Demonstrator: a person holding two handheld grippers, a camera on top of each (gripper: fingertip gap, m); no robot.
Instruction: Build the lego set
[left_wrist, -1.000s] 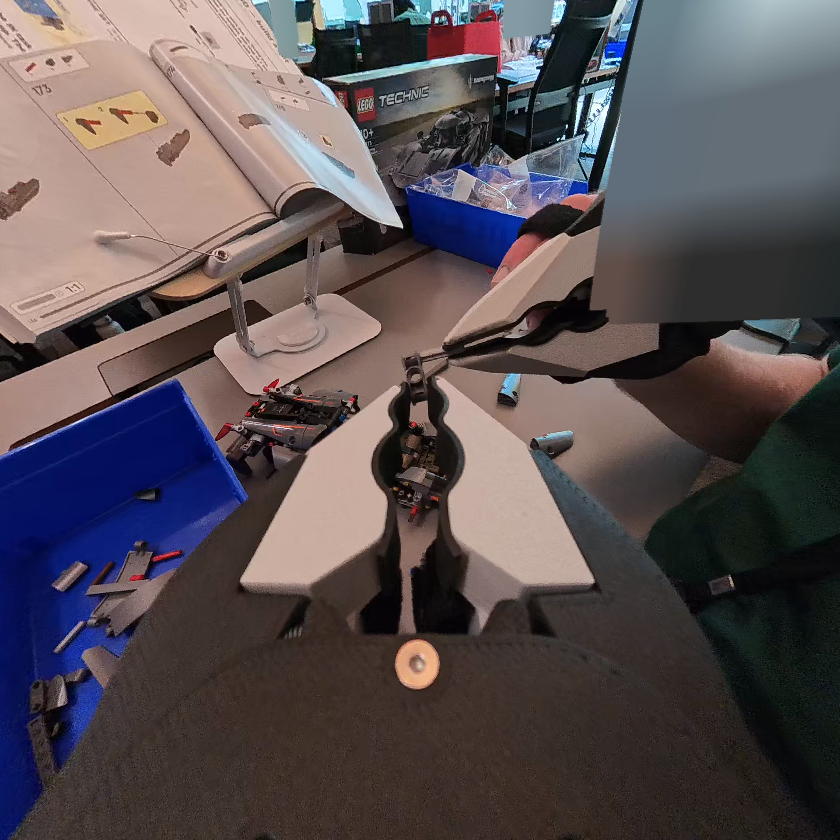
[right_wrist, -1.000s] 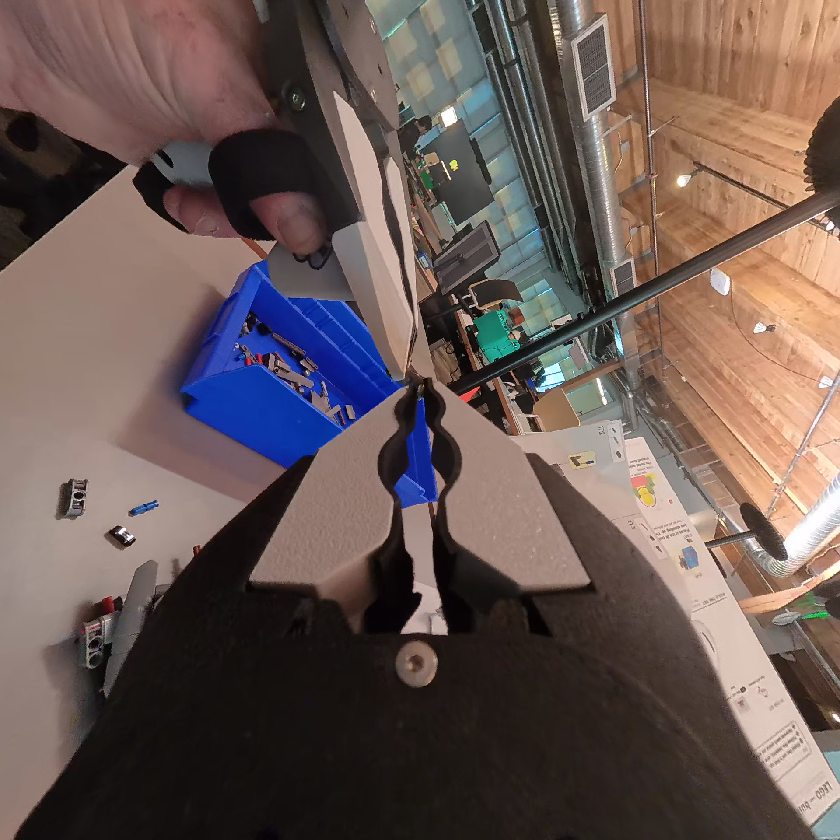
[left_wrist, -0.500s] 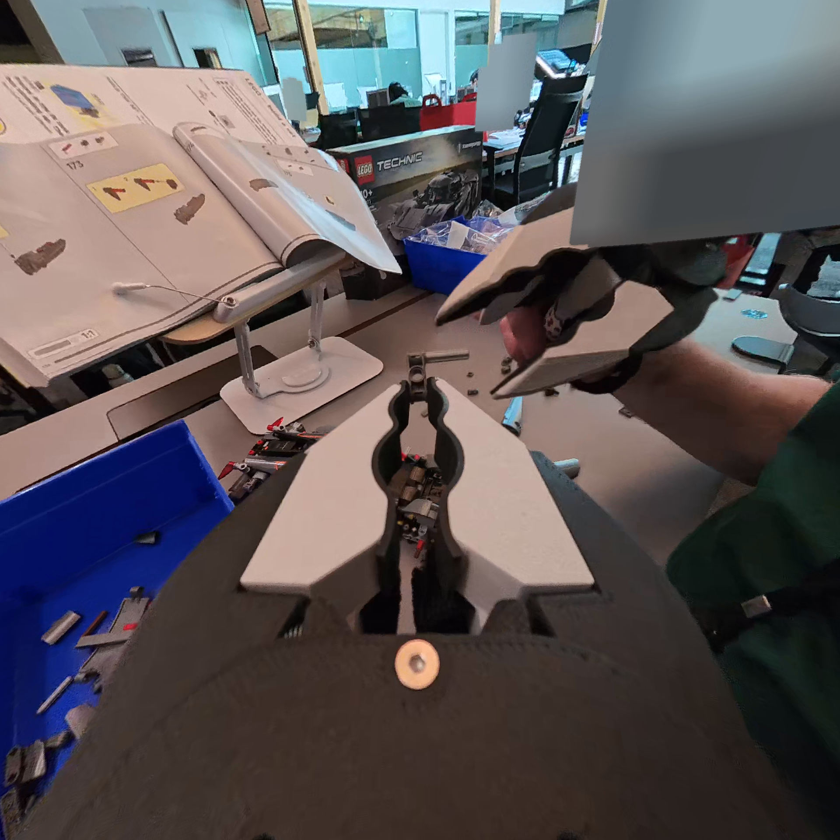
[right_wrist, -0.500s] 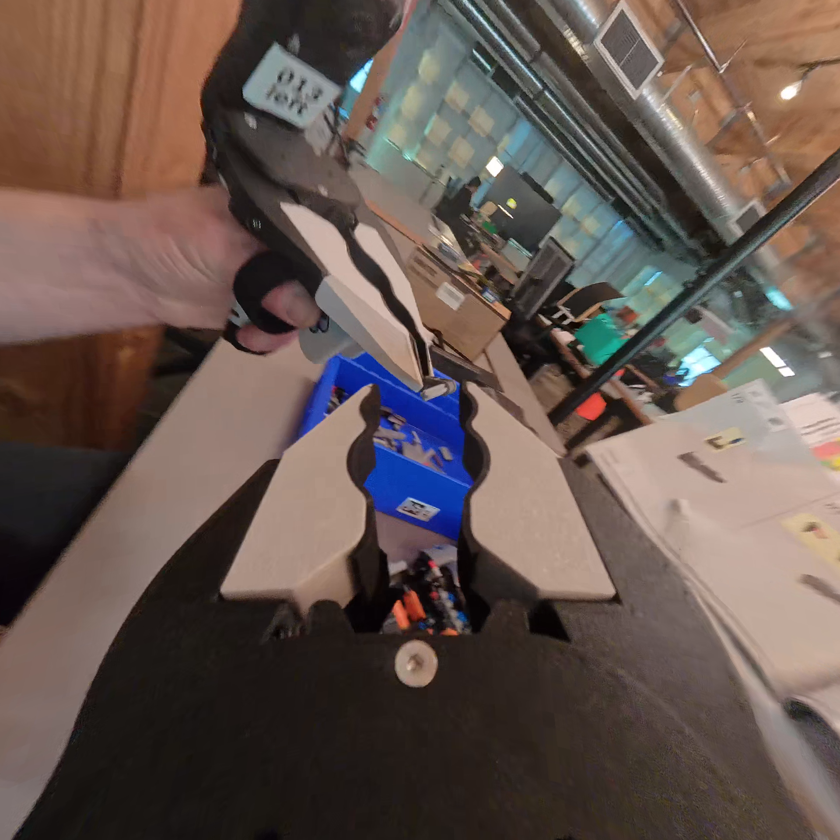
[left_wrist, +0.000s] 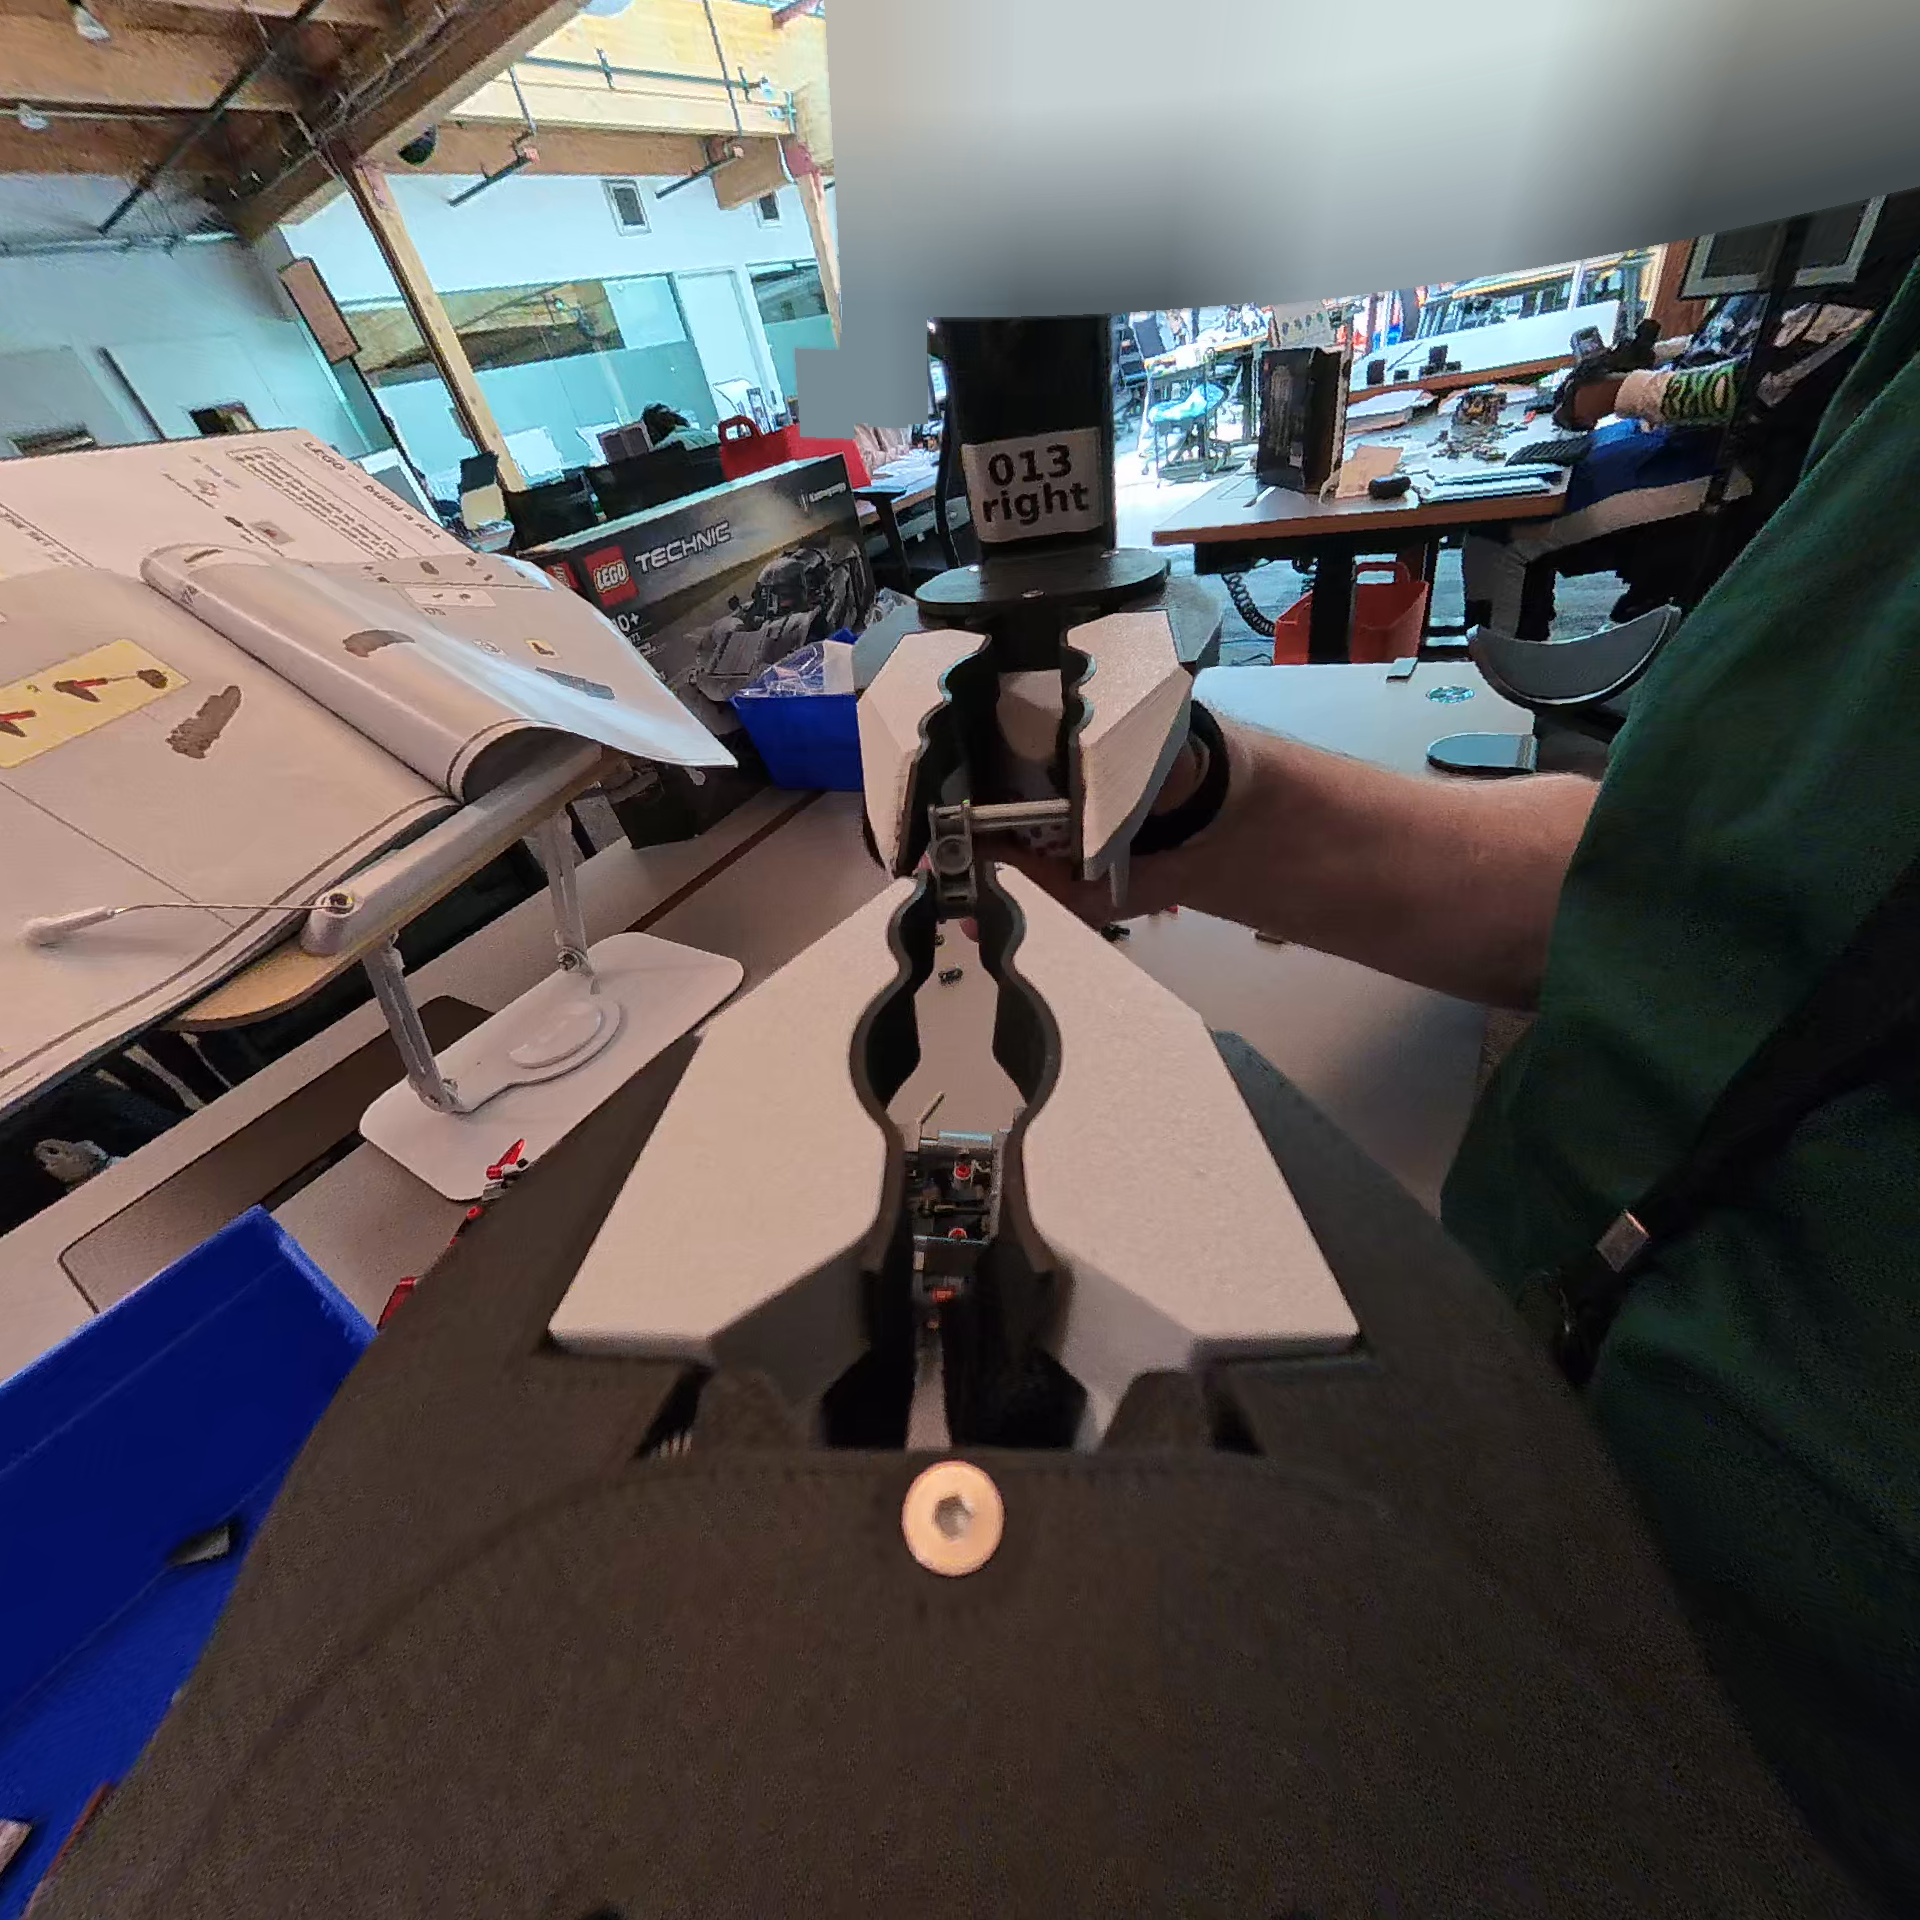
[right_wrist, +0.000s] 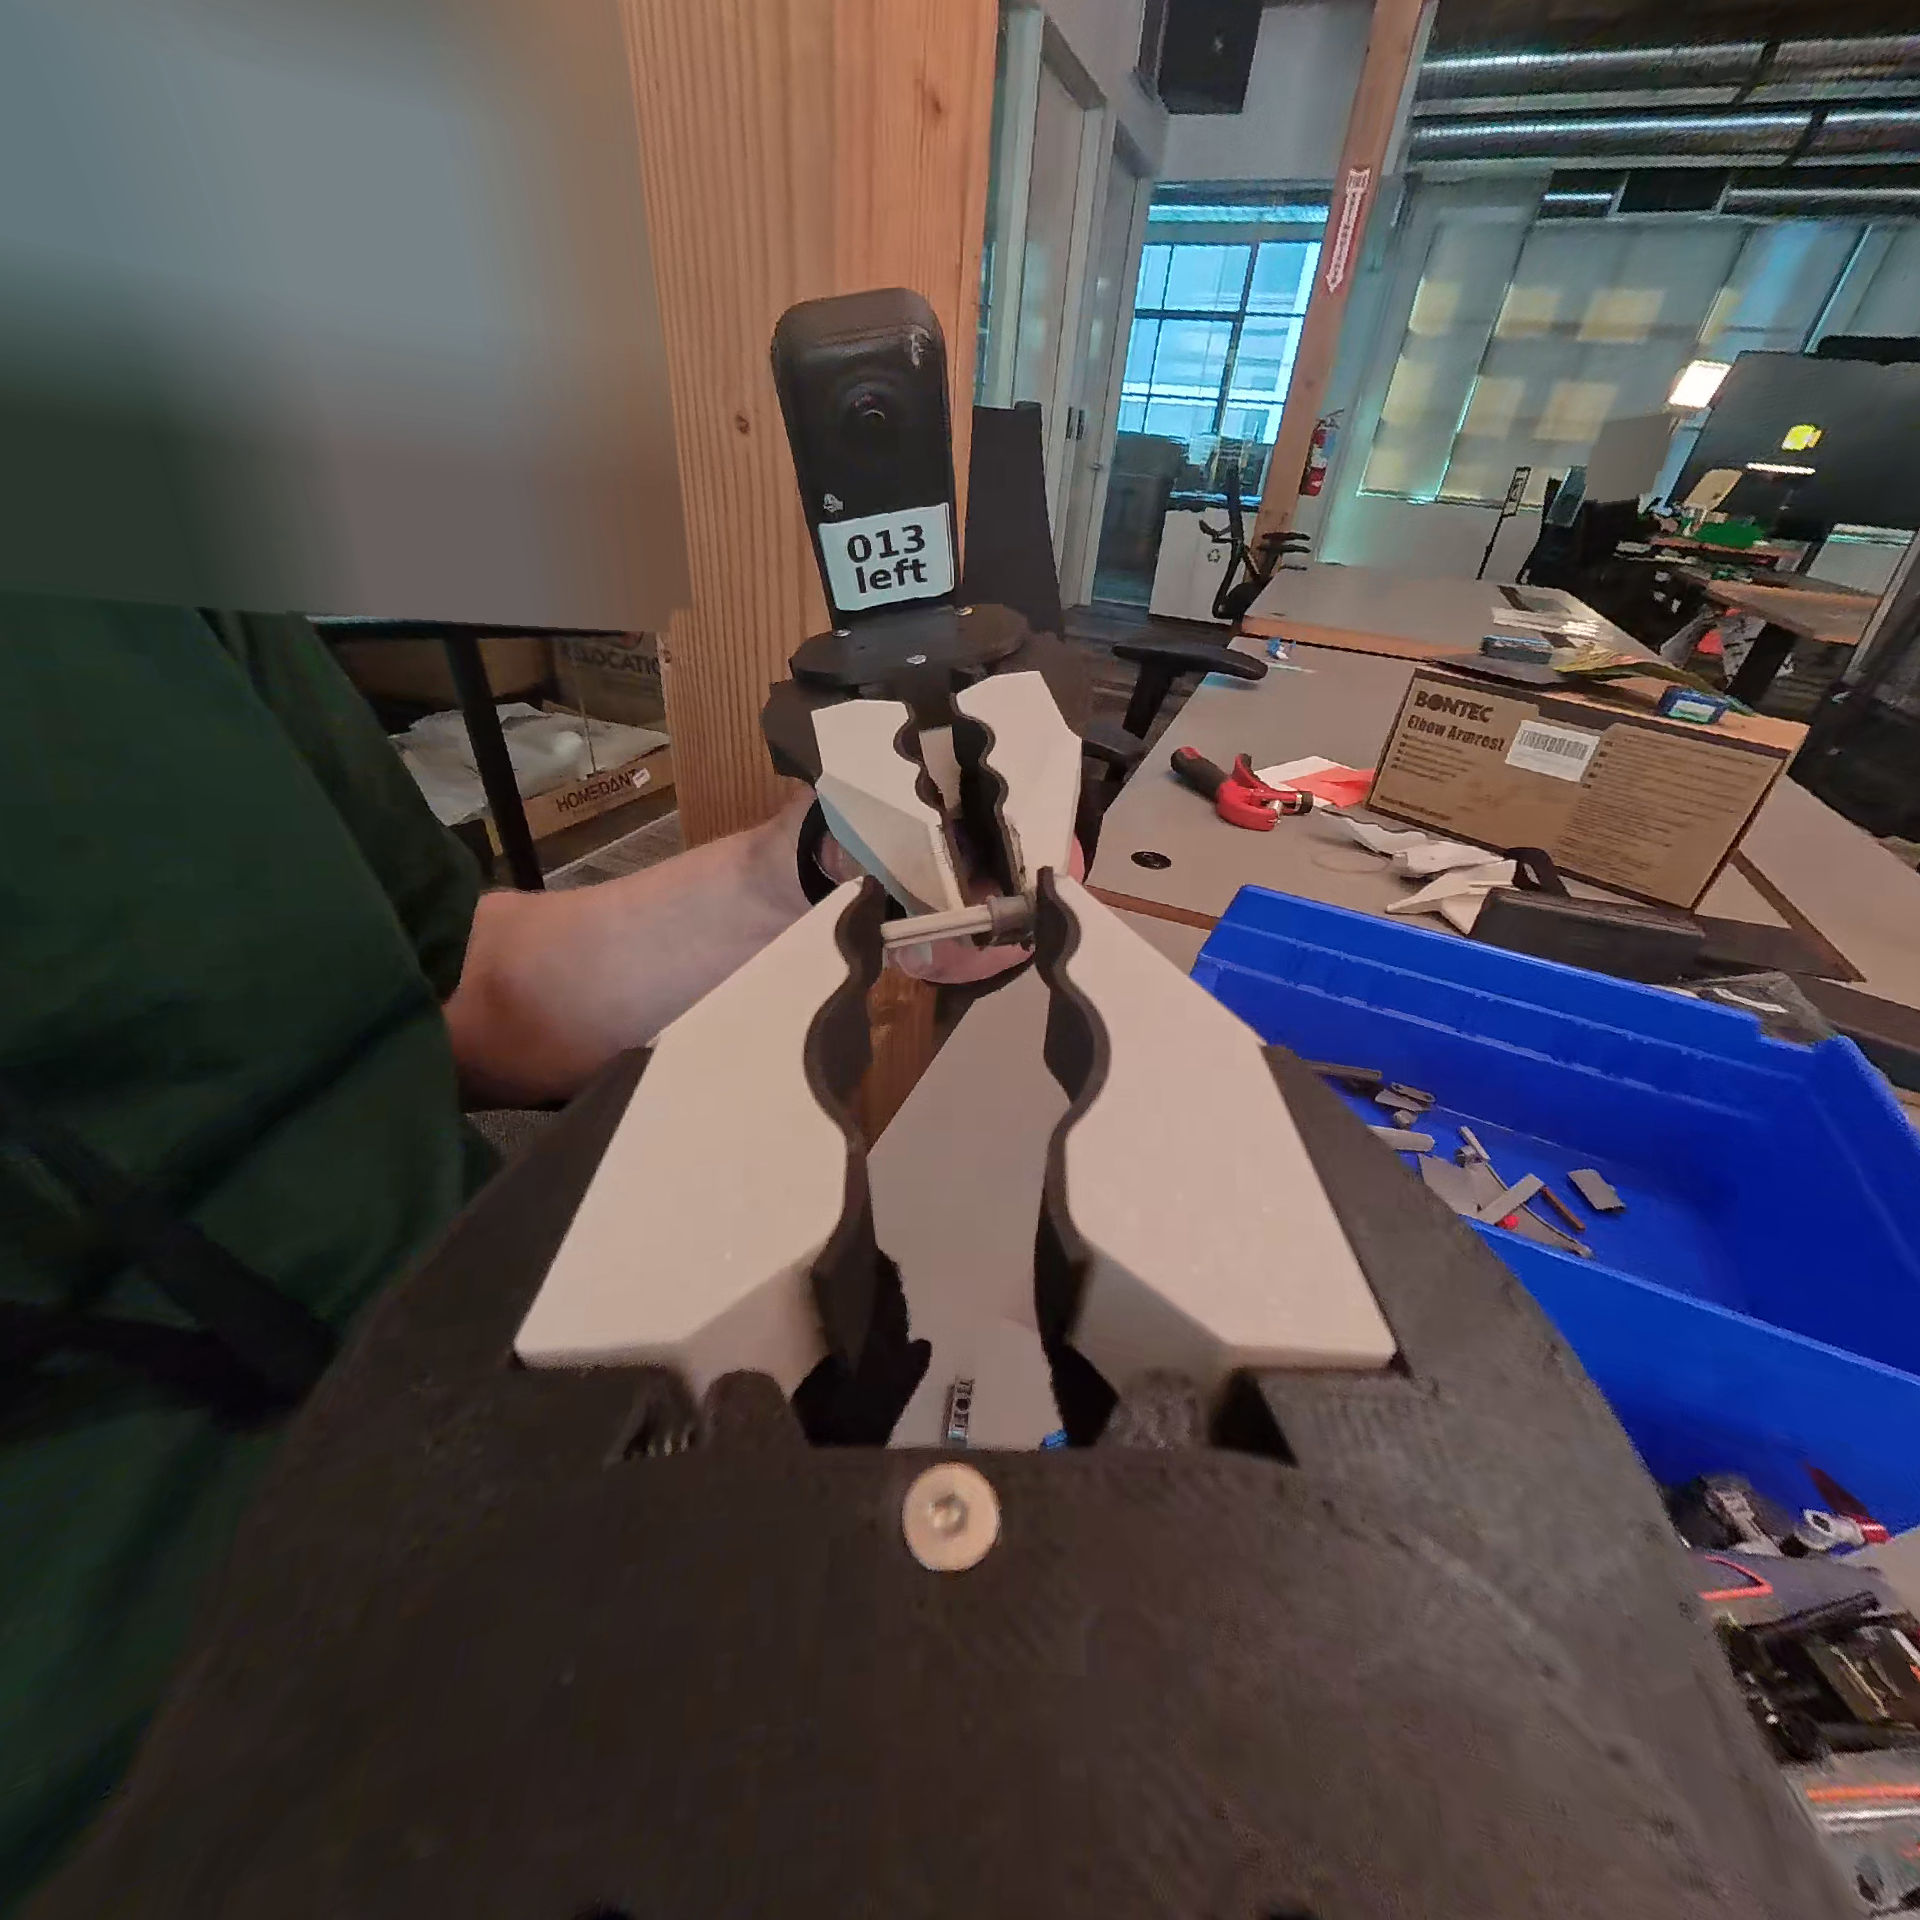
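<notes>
The blue bin (left_wrist: 156, 1455) is cut off at the left edge.

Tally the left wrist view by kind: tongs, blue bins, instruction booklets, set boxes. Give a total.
Tongs: 2 (left tongs, right tongs)
Blue bins: 2 (near, far)
Instruction booklet: 1
Set box: 1
Total: 6

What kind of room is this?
Probably a big shared workshop or office: long work desks, wooden beams and ceiling pipes. A Lego instruction booklet and a blue parts bin sit nearby.
</notes>
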